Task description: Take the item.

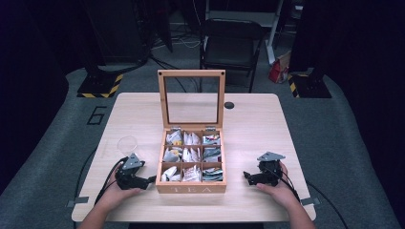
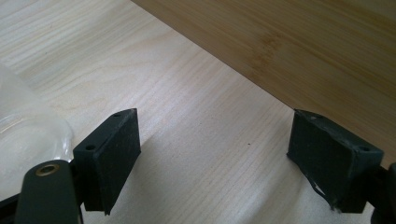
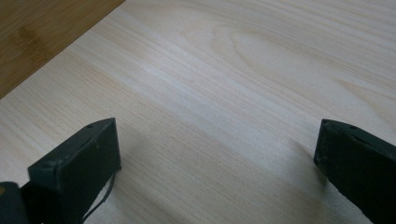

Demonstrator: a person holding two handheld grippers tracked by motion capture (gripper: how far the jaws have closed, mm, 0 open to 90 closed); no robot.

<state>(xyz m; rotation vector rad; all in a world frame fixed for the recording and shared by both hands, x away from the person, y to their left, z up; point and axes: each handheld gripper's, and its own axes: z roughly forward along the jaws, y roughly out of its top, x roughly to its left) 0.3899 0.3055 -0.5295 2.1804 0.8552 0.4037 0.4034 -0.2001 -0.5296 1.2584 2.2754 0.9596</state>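
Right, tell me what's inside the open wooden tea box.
The tea box has nine compartments, each holding tea bags in paper packets. Whatever lies beneath the top packets is covered.

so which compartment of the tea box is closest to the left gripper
The front-left compartment of the tea box, in the row just behind the TEA lettering. The left gripper rests beside that corner; the other eight lie farther away.

The tea box [image 1: 191, 188] is warm bamboo-like wood, smooth and matt, its lid [image 1: 191, 98] a clear glossy pane; the table [image 1: 253, 133] is pale, fine-grained wood, matt; the glass cup [image 1: 127, 144] is transparent and shiny; the sachets [image 1: 191, 153] look papery.
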